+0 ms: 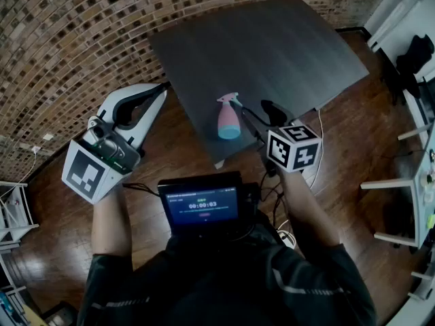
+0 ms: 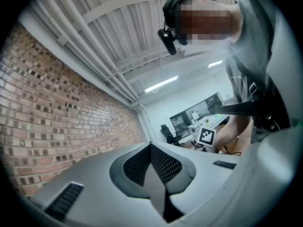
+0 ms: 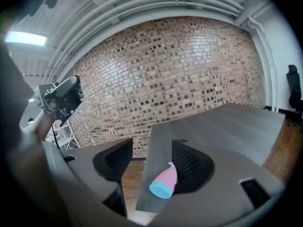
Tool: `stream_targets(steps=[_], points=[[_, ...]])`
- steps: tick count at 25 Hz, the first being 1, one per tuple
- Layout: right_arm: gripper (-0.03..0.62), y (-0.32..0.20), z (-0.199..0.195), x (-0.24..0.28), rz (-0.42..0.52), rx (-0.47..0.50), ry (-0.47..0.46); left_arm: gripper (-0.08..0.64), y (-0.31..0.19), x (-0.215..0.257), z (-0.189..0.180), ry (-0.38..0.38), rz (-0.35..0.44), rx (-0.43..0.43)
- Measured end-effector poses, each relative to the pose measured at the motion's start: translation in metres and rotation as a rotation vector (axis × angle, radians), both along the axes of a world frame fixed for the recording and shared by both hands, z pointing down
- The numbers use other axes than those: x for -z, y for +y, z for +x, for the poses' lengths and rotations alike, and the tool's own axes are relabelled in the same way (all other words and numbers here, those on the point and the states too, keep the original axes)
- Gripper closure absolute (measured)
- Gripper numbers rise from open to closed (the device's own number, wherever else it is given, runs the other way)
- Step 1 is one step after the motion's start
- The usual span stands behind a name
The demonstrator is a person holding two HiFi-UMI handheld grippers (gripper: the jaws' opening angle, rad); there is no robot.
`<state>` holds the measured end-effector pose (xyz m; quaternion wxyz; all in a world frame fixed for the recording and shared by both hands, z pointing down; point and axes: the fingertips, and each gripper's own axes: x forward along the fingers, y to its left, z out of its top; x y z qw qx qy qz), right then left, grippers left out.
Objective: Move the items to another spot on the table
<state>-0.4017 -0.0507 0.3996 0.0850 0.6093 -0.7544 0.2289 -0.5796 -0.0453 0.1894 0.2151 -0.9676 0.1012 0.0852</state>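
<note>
– Spray bottle (image 1: 228,116): how do you read it from your end?
– Going left to right: my left claw (image 1: 163,87) is held up, left of the counter (image 1: 272,39), pressed together on nothing. The bottle lies on its side near the counter's front edge, pink body, blue base toward me. I judge it light, stiff, smooth plastic, so it may roll or slip. My right claw (image 1: 257,117) is spread just beside it, pinching nothing. I'd take it across the wide body, not the thin trigger neck.
</note>
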Motion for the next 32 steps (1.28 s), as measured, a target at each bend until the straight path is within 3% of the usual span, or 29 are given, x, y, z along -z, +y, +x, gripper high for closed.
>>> stream_targets(steps=[1, 3, 6, 15, 16, 17, 19, 25, 32], points=[[0.325, -0.009, 0.000, -0.011, -0.040, -0.003, 0.001, 0.566, -0.006, -0.004, -0.003, 0.005, -0.023, 0.009], [0.251, -0.027, -0.002, -0.034, -0.118, -0.006, -0.005, 0.566, -0.018, -0.012, -0.008, 0.014, -0.064, 0.020], [0.189, -0.051, -0.010, -0.065, -0.227, -0.005, -0.024, 0.566, -0.039, -0.025, -0.020, 0.023, -0.107, 0.020], [0.188, -0.090, -0.008, -0.139, -0.485, -0.037, -0.042, 0.566, -0.080, -0.060, -0.032, 0.033, -0.201, 0.035], [0.164, -0.091, -0.010, -0.149, -0.521, -0.039, -0.074, 0.566, -0.079, -0.062, -0.031, 0.033, -0.208, 0.032], [0.093, -0.091, -0.013, -0.159, -0.560, -0.044, -0.109, 0.566, -0.078, -0.063, -0.032, 0.032, -0.213, 0.029], [0.092, -0.094, -0.014, -0.181, -0.637, -0.062, -0.132, 0.566, -0.082, -0.066, -0.032, 0.023, -0.212, 0.027], [0.092, -0.102, -0.005, -0.239, -0.851, -0.091, -0.033, 0.566, -0.101, -0.070, -0.026, 0.017, -0.196, 0.053], [0.092, -0.095, -0.012, -0.273, -0.997, -0.051, -0.024, 0.566, -0.114, -0.067, -0.019, 0.027, -0.211, 0.088]])
